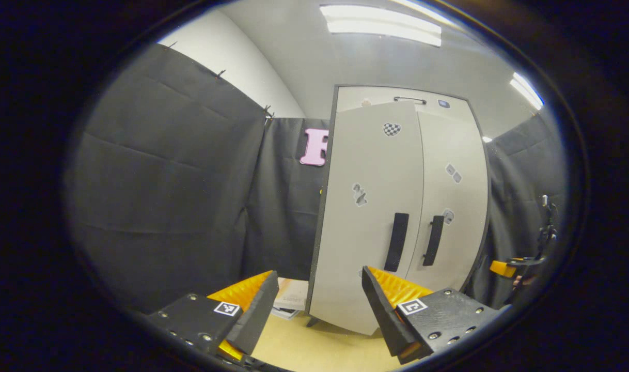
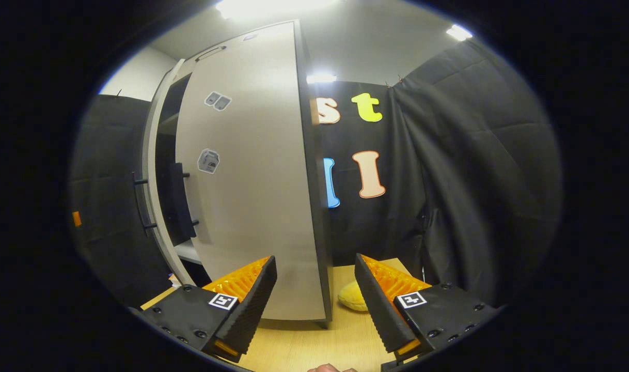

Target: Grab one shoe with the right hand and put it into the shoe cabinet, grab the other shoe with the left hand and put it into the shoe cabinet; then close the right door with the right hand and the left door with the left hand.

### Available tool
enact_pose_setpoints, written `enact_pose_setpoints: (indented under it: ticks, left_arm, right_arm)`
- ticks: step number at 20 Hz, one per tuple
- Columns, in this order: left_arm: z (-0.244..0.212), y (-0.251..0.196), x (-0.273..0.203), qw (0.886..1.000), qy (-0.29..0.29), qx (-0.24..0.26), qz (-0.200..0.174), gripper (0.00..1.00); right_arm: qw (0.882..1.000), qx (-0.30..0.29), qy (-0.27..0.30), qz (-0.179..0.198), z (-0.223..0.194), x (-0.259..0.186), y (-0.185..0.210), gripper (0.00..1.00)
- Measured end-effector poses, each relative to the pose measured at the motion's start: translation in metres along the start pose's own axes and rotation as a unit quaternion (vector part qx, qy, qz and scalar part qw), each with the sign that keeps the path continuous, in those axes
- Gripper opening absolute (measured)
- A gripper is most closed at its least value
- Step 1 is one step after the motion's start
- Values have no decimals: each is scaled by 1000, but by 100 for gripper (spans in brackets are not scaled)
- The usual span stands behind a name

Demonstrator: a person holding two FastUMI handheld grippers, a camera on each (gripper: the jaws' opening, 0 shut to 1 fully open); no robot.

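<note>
Pale grey laminate panels make up the tall shoe cabinet (image 1: 397, 206), which stands on a light wooden floor (image 1: 314, 346) near the booth's back wall. In the left gripper view the cabinet's left door (image 1: 368, 217) sits slightly proud of the right door (image 1: 451, 206), so it looks not quite shut; each carries a long black vertical bar handle (image 1: 397, 242) near the meeting edge. In the right gripper view the right door (image 2: 252, 196) fills the centre and a dark gap shows beside it, with a shelf edge inside, so the cabinet is not fully closed.

Neither shoe can be made out; they are probably inside already, though the interior is too dark to tell. The job in hand appears to be the doors. These look like stiff, light board on hinges: they should swing with a gentle push on the flat face or at the handle, and the smooth laminate may let a finger slide, so pressing near the handle edge seems best.

The left gripper (image 1: 314, 294) hangs before the left door with its fingers spread apart, holding nothing. The right gripper (image 2: 314, 289) is likewise wide apart and empty, close to the right door's outer edge.

A soft yellow rounded object (image 2: 353, 299) lies on the floor just beside the cabinet's corner. Black cloth (image 1: 164, 181) walls the booth, under bright ceiling lights (image 1: 381, 26).
</note>
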State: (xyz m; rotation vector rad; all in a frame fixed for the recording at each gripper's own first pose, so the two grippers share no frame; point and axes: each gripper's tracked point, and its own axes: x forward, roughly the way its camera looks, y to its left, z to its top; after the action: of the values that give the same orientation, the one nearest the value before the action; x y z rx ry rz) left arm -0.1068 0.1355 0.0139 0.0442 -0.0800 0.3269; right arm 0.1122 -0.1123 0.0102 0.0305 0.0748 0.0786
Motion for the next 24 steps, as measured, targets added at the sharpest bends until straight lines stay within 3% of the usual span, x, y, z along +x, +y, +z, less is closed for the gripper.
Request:
enact_pose_setpoints:
  ticks: [1,4,5,8,9,10,11,13,14,15,18,22,24]
  left_arm:
    - [-2,6,4,1000,5,5,-4,100]
    - [-6,22,16,1000,14,15,-17,100]
    - [-8,23,20,999,16,14,-24,94]
    - [-15,35,27,999,27,10,-40,94]
    - [-18,37,29,998,32,15,-43,100]
    - [-19,39,30,998,33,24,-45,94]
    - [-21,42,31,998,32,31,-47,94]
    - [-27,48,30,997,40,38,-56,94]
    - [-30,50,30,996,45,38,-61,87]
    - [-33,52,32,996,48,37,-65,94]
    - [-38,53,40,995,51,30,-78,94]
    - [-42,59,45,994,51,29,-93,94]
    - [-44,59,46,993,49,28,-103,94]
  right_arm:
    - [1000,-3,6,-1,-2,-2,6,96]
    - [999,-4,32,-7,-13,-8,27,96]
    - [999,-5,42,-7,-18,-10,34,96]
    - [997,-19,67,-15,-31,-14,50,96]
    - [997,-18,77,-14,-36,-15,56,96]
    - [996,-16,85,-8,-41,-16,63,96]
    - [996,-14,89,-7,-43,-18,67,96]
    - [996,-3,91,-11,-46,-20,75,92]
    - [996,1,90,-9,-47,-20,79,92]
    - [996,1,89,-10,-47,-21,82,92]
    - [996,-9,91,-15,-51,-23,91,96]
    - [996,-8,86,-22,-56,-28,100,92]
    - [997,0,78,-26,-57,-32,102,96]
